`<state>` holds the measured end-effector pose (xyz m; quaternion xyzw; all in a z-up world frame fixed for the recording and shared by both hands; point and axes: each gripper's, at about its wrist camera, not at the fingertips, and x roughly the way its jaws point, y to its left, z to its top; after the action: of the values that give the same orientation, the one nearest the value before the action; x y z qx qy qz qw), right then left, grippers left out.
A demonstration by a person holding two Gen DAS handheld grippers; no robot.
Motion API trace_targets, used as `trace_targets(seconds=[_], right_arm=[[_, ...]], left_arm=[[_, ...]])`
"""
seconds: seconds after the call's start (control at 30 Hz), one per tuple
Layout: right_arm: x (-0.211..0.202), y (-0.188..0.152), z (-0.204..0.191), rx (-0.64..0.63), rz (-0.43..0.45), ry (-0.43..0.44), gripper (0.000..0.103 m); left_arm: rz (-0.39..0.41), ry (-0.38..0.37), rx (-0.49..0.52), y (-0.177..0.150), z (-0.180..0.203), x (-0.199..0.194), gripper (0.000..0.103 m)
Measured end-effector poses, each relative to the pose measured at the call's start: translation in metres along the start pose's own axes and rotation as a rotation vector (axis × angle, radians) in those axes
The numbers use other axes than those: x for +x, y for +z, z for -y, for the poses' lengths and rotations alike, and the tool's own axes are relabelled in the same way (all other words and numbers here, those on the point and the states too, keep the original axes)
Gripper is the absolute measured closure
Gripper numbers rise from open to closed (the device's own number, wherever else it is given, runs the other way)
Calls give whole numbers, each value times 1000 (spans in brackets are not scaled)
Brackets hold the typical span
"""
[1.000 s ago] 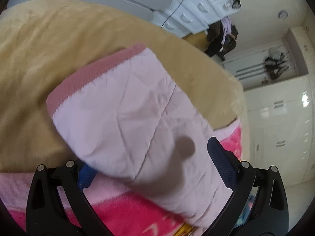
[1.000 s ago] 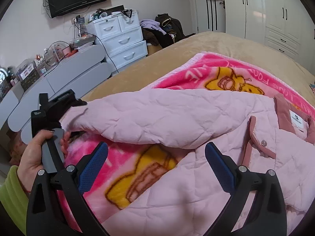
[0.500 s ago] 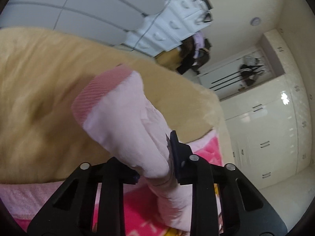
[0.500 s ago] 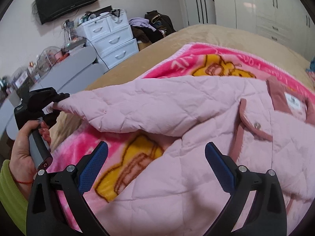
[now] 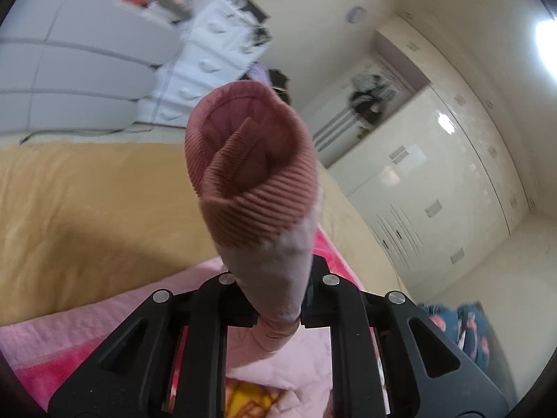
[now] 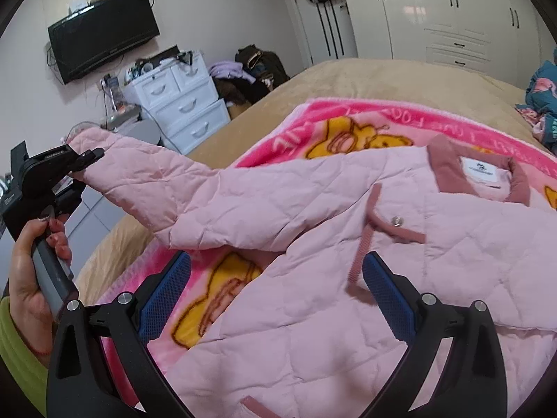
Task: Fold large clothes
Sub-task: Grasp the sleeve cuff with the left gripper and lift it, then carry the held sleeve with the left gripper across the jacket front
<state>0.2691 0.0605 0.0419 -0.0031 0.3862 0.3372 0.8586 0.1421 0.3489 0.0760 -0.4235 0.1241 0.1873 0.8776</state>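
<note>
A pale pink quilted jacket (image 6: 348,244) with dusty-rose collar and trim lies on a pink cartoon blanket (image 6: 334,129) on the bed. My left gripper (image 5: 275,299) is shut on the jacket's sleeve (image 5: 268,264), whose ribbed rose cuff (image 5: 250,170) stands up in front of the camera. In the right wrist view the left gripper (image 6: 75,163) holds that sleeve (image 6: 149,188) lifted and stretched out to the left. My right gripper (image 6: 275,296) is open and empty, just above the jacket's front body.
The bed has a tan cover (image 5: 87,202). White drawers (image 6: 181,104), a wall TV (image 6: 101,45) and grey cabinets (image 5: 69,69) stand beyond the bed. White wardrobes (image 6: 452,17) line the far wall. A blue patterned cloth (image 6: 543,97) lies at the bed's right.
My left gripper closed on the sleeve, then lifted and pulled it out to the left, so the cuff now points at its camera. My right gripper stayed open above the jacket.
</note>
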Motion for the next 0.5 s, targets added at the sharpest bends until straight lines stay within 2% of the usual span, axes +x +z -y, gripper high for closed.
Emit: trace_targets(seconds=[0.23, 0.5], right_arm=[[-32, -2, 17, 25, 56, -27, 5], [-65, -3, 46, 79, 118, -66, 5]], left_arm=[[-22, -92, 159, -23, 62, -6, 97], [-16, -173, 248, -30, 90, -20, 97]])
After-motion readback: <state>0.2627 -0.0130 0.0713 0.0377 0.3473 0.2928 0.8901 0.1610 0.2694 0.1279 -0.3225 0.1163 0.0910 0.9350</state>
